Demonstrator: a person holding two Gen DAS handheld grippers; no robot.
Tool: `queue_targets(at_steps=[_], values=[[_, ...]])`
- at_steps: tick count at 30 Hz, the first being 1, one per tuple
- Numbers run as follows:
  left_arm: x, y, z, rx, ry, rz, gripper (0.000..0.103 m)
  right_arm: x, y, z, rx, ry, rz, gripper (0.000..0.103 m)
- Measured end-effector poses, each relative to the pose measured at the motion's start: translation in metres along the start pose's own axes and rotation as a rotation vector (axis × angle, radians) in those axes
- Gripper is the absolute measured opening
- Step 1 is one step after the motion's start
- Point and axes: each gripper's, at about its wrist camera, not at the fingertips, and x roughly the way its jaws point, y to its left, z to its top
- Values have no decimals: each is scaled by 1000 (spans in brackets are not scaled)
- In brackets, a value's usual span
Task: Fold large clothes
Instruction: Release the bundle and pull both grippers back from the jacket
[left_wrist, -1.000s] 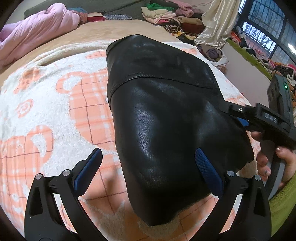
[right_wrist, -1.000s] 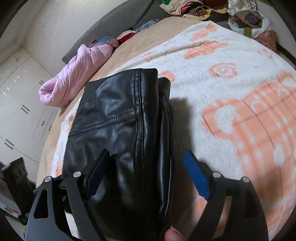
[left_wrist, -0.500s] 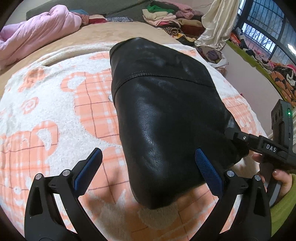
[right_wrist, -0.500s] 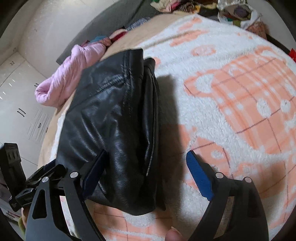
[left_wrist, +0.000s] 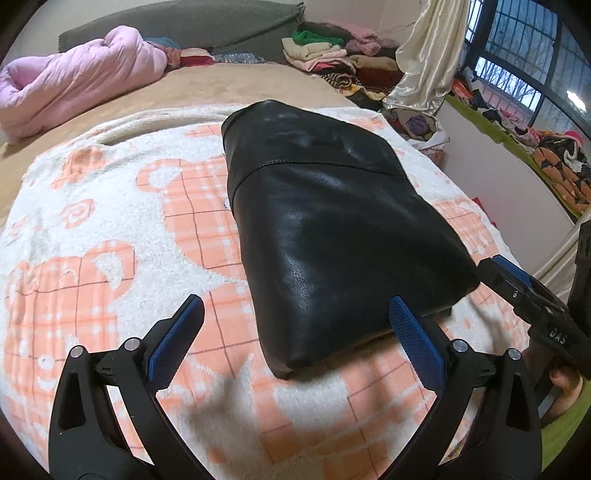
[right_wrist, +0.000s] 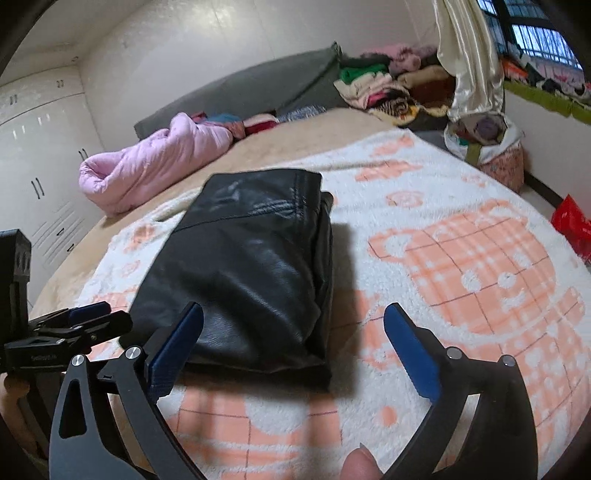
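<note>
A black leather garment (left_wrist: 332, 229), folded into a thick block, lies on the white and orange blanket (left_wrist: 110, 229). My left gripper (left_wrist: 295, 314) hovers open just short of its near end, pads clear of the leather. My right gripper (right_wrist: 293, 314) is drawn back from the garment (right_wrist: 251, 273), its jaws opening. The block's near corner lies beyond them, untouched. Each view shows the other gripper at its edge: the right gripper (left_wrist: 517, 284) off the block's right corner, the left gripper (right_wrist: 85, 317) off its left corner.
A pink quilt (left_wrist: 74, 85) lies at the far left of the bed. Stacked clothes (left_wrist: 332, 55) and a pale curtain (left_wrist: 428, 62) stand at the back right. A bag of clothes (right_wrist: 487, 147) and a red bag (right_wrist: 572, 225) sit beside the bed. White wardrobes (right_wrist: 40, 155) line the left wall.
Both grippers have drawn back from the black garment, which now lies farther off on the blanket. The right gripper's left finger has come off the leather, and its view has swung up.
</note>
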Motion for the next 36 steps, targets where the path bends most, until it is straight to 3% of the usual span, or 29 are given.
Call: queue_targets(at_steps=[14,22,36], values=[[-38,-11,-17,46,-79,-17,94,-45,28,-22,-61,-68,-2,99],[-50,-6,-38,26,-108,-24,94,-65,47,-41,-142,-86,-60,99],[-65,3,-78,-8,-128,-5,94,-75,62,-83,-210,-19,-103,99]])
